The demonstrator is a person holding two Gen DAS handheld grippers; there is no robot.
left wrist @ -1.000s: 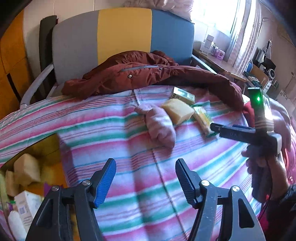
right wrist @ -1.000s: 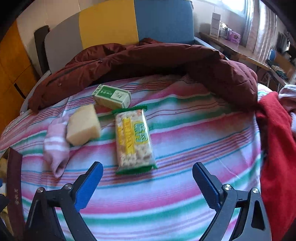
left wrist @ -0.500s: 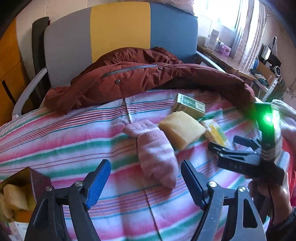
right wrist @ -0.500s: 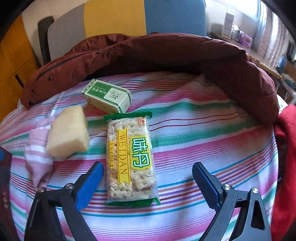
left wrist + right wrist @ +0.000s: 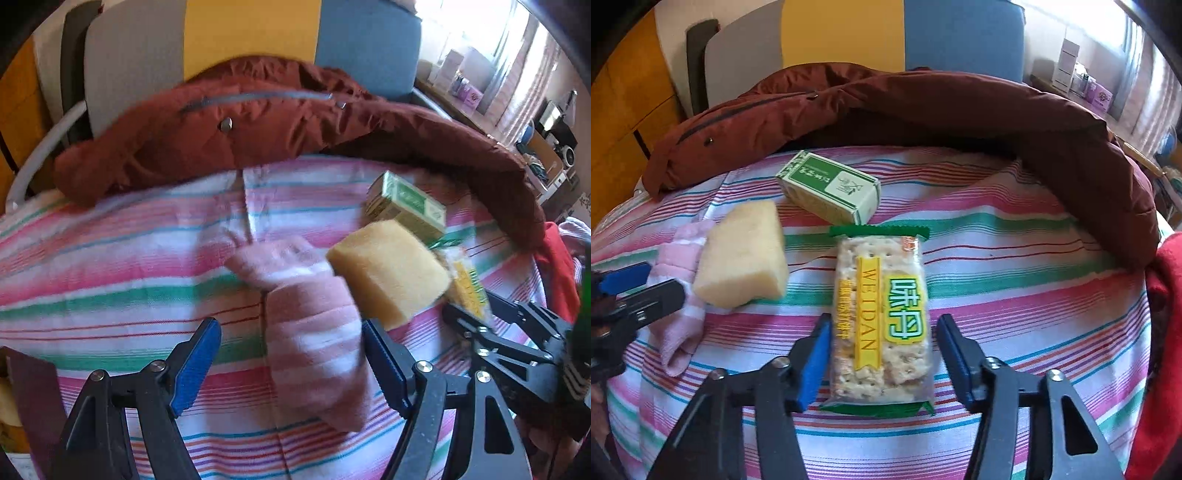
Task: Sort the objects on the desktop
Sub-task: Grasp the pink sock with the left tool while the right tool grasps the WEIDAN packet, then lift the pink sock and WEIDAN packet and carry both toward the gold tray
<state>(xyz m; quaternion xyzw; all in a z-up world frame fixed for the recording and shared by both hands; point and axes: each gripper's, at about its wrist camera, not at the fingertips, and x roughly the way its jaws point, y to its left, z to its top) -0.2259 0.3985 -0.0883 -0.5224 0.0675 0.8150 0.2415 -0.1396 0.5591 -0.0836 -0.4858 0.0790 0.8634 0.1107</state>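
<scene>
My right gripper (image 5: 882, 354) fingers straddle the cracker packet (image 5: 881, 321), unclenched; the slick wrapper may slip or the crackers crush.

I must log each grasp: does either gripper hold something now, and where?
Nothing is held. The right gripper is open astride the cracker packet; the left gripper is open around the pink sock.

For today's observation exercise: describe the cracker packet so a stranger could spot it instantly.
Start at the striped cloth below the brown coat. The cracker packet lies flat at its middle, right of the yellow sponge. It alone is see-through, with green ends.
</scene>
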